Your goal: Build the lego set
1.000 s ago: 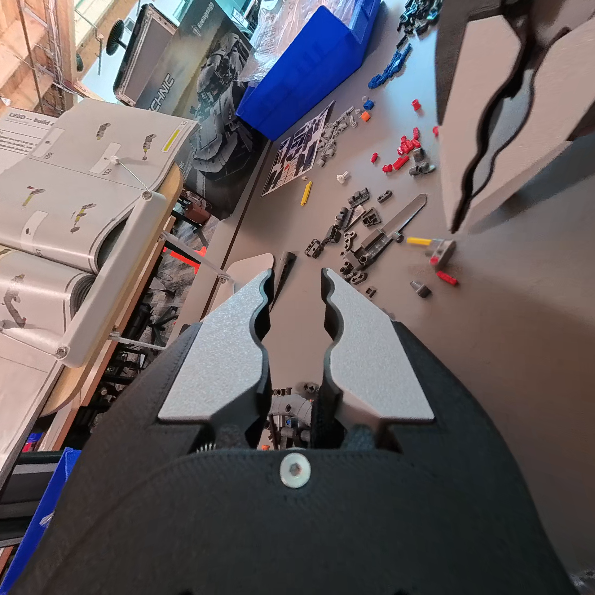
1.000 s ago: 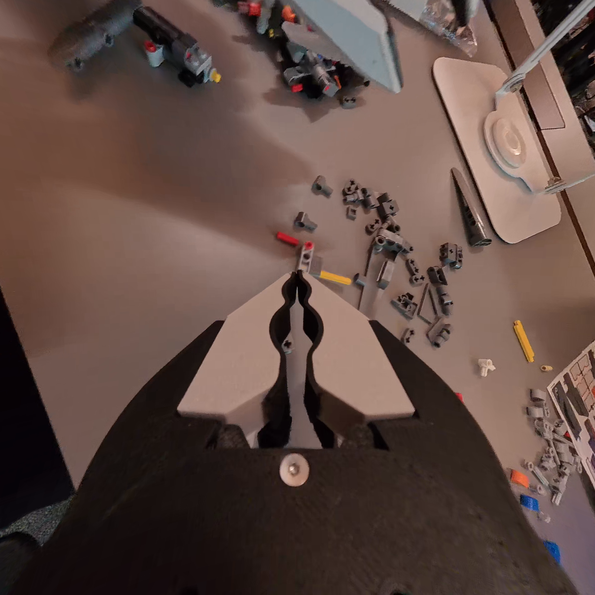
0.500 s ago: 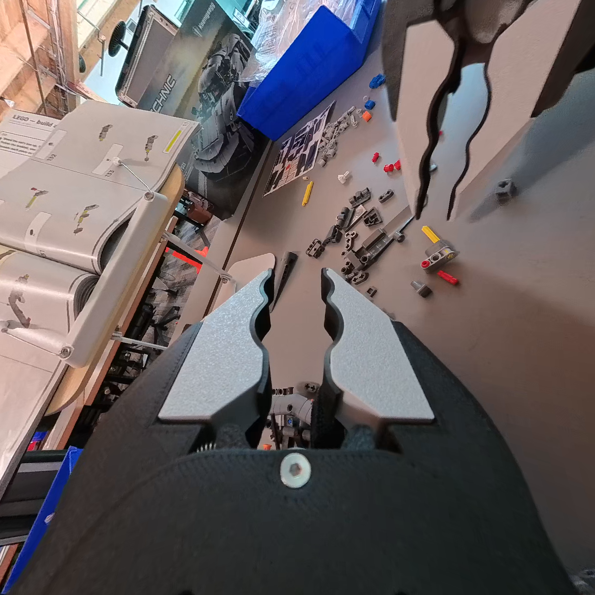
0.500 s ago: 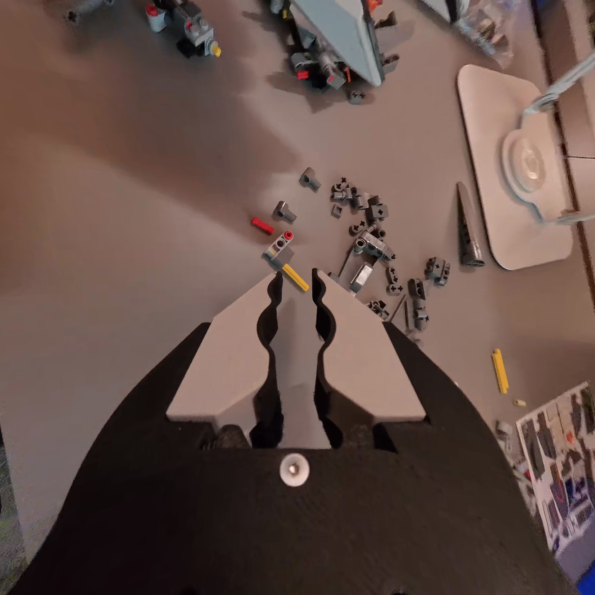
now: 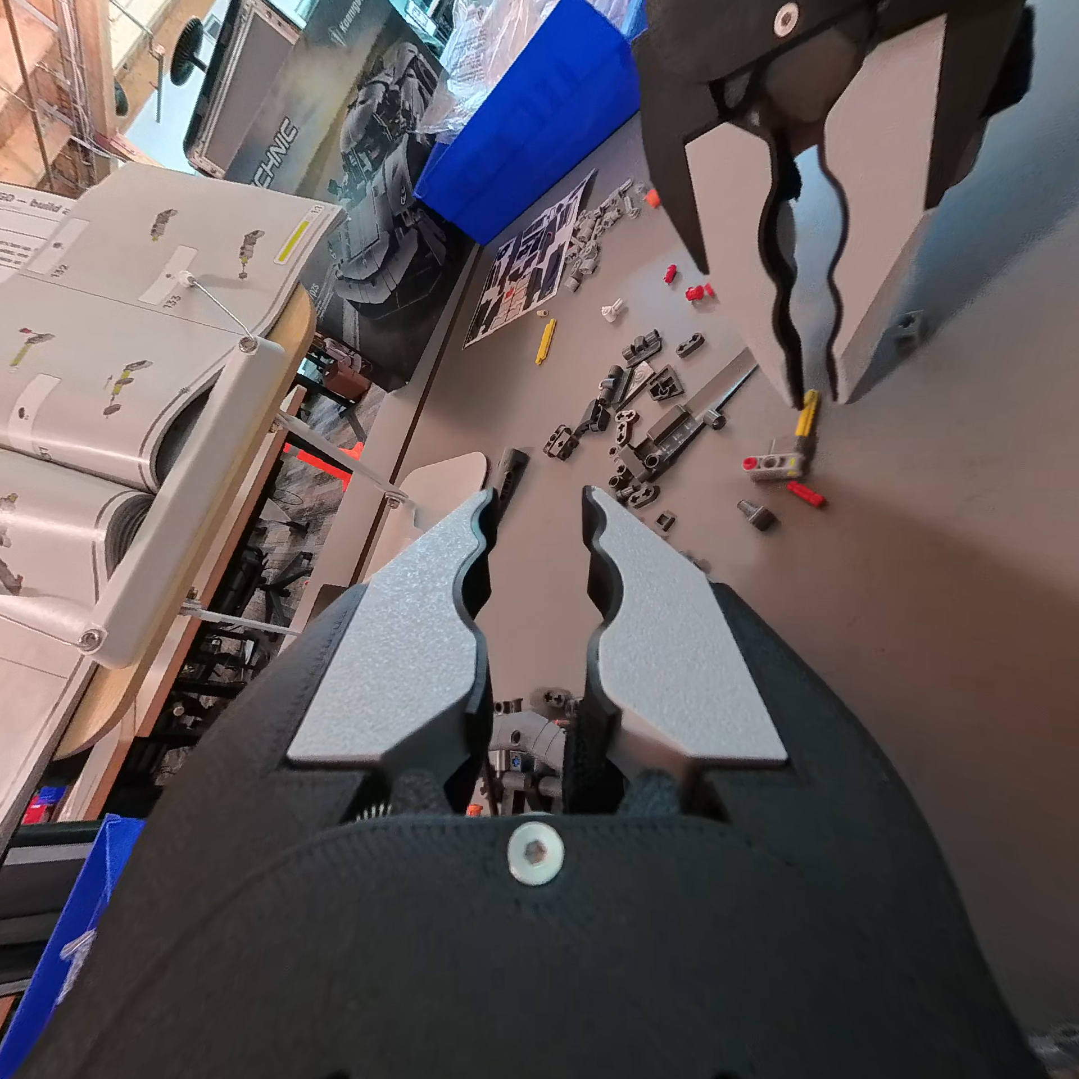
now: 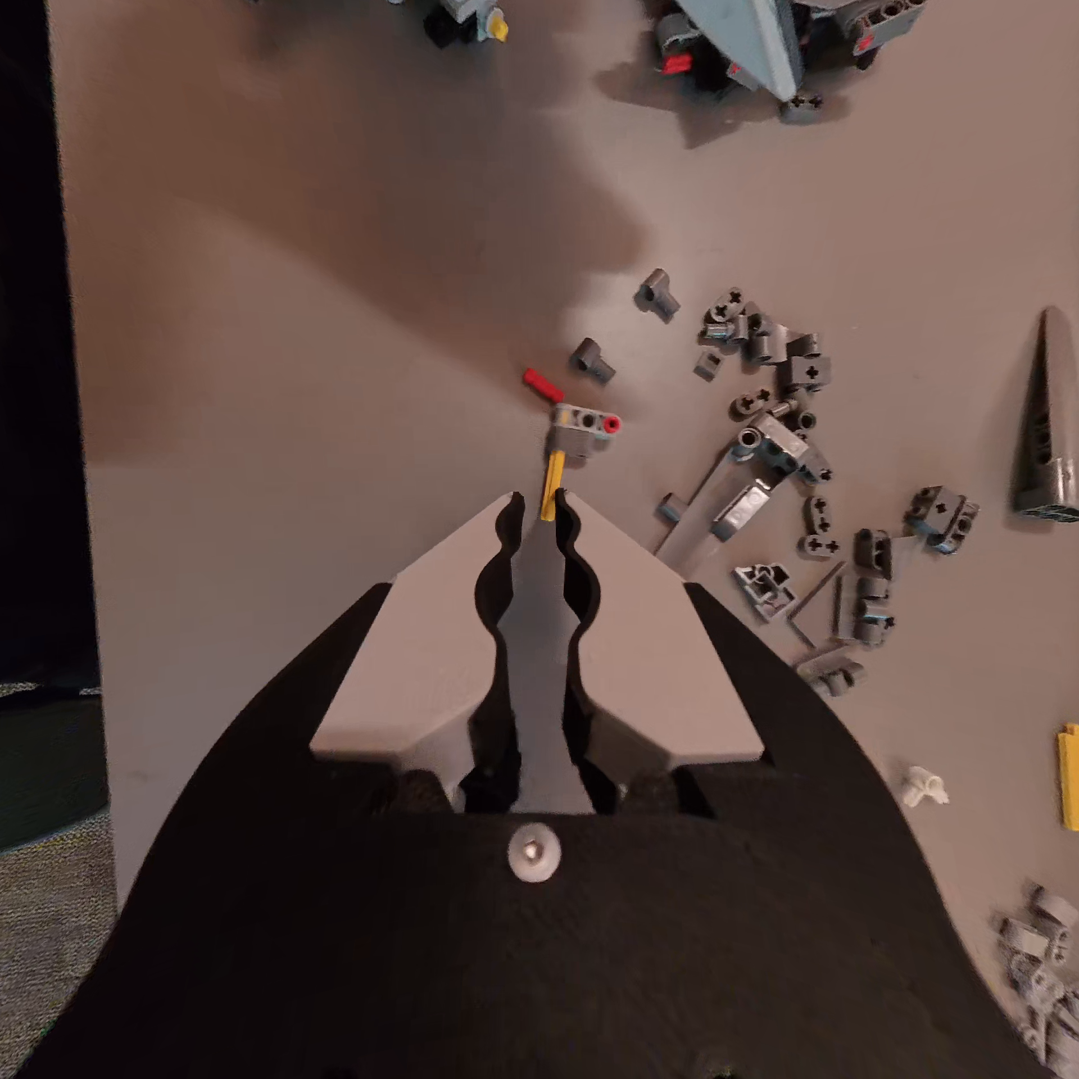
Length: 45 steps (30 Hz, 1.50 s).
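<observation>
My right gripper [image 6: 538,496] hovers low over the grey table [image 6: 292,409]. Its fingers stand slightly apart around the near end of a yellow axle [image 6: 553,484]. The axle touches one fingertip [image 6: 563,502], with a gap on the other side. The axle sticks out of a small light grey brick with a red pin [image 6: 584,429]. The left wrist view shows the same narrow gap at the right gripper [image 5: 814,400] around the axle [image 5: 807,417]. My left gripper [image 5: 538,496] has its tips apart and is shut on a grey brick assembly [image 5: 525,753] deep between its fingers.
Several loose dark grey pieces [image 6: 776,444] lie right of the axle, with a red pin [image 6: 543,382] and a dark pointed panel [image 6: 1045,432]. A blue bin [image 5: 525,122], a sticker sheet [image 5: 531,263] and an open instruction book on a stand [image 5: 134,327] are farther off. The table edge [image 6: 70,350] runs along the left. About 12 cm separates my left fingertips from my right.
My right gripper was shut, opened, moved down to the small grey brick, and its fingers have narrowed around the yellow axle's end. The brick has turned. The left gripper has held still.
</observation>
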### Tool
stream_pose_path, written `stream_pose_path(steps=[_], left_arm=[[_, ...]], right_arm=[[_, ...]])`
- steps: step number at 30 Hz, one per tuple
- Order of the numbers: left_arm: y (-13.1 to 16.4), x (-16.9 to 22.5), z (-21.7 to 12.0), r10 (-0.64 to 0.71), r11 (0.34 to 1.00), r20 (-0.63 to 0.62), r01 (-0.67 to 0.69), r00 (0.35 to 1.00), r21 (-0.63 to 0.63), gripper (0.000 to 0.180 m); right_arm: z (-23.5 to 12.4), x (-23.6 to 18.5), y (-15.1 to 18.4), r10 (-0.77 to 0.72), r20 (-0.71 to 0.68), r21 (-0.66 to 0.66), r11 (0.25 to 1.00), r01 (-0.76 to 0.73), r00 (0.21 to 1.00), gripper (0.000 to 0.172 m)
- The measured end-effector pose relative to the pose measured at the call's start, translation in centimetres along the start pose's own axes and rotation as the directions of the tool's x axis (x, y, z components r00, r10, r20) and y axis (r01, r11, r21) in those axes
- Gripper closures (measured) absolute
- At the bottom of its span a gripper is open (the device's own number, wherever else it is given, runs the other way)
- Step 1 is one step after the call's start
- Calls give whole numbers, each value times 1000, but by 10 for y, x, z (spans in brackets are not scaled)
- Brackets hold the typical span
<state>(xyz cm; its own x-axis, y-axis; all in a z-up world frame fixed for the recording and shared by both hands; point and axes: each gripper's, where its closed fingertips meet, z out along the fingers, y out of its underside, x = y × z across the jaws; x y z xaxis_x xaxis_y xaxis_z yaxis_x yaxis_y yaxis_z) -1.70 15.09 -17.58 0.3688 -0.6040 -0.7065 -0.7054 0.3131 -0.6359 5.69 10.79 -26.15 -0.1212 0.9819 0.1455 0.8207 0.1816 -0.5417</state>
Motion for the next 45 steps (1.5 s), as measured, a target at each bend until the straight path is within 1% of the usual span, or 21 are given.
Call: stream_pose_path(steps=[5, 8, 14, 16, 21, 25, 29, 32, 35, 37, 41, 45], left_arm=[[0, 4, 2, 8, 1000, -11, -8, 1000, -5, 153], [1, 3, 2, 7, 1000, -6, -7, 1000, -7, 154], [1, 3, 2, 7, 1000, -5, -7, 1000, -9, 154], [0, 3, 2, 11, 1000, -7, -11, 1000, -8, 154], [-1, 2, 0, 13, 1000, -4, -13, 1000, -4, 154], [-1, 3, 0, 15, 1000, -6, -15, 1000, -5, 154], [-1, 3, 0, 19, 1000, -8, -19, 1000, -5, 154], [-3, 4, -1, 23, 1000, -6, -23, 1000, -2, 154], [-4, 2, -2, 27, 1000, 1, -27, 1000, 1, 154], [-5, 2, -3, 30, 1000, 5, -30, 1000, 3, 154], [-5, 2, -4, 34, 999, 3, -34, 999, 5, 154], [-5, 2, -3, 35, 999, 0, -35, 999, 3, 154]], right_arm=[[-5, 1, 1, 23, -25, 13, 1000, -23, 999, 164], [-1, 2, 4, 26, -35, -11, 1000, -26, 999, 165], [4, -11, -5, 27, -9, -1, 1000, -27, 1000, 168], [5, -10, -6, 55, -28, -7, 998, -55, 998, 168], [4, -12, -6, 41, -58, -11, 999, -42, 997, 171], [2, -11, -14, 89, -111, -14, 996, -92, 990, 157], [3, -9, -34, 132, -167, 54, 991, -125, 977, 158], [9, 2, -38, 84, -251, 58, 996, -72, 964, 156], [15, 8, -38, 14, -309, 19, 1000, -8, 951, 159], [18, 8, -39, -9, -300, 5, 1000, 11, 954, 159], [19, 12, -38, -21, -295, -3, 1000, 21, 955, 172], [19, 13, -38, -17, -280, 8, 1000, 20, 960, 172]])
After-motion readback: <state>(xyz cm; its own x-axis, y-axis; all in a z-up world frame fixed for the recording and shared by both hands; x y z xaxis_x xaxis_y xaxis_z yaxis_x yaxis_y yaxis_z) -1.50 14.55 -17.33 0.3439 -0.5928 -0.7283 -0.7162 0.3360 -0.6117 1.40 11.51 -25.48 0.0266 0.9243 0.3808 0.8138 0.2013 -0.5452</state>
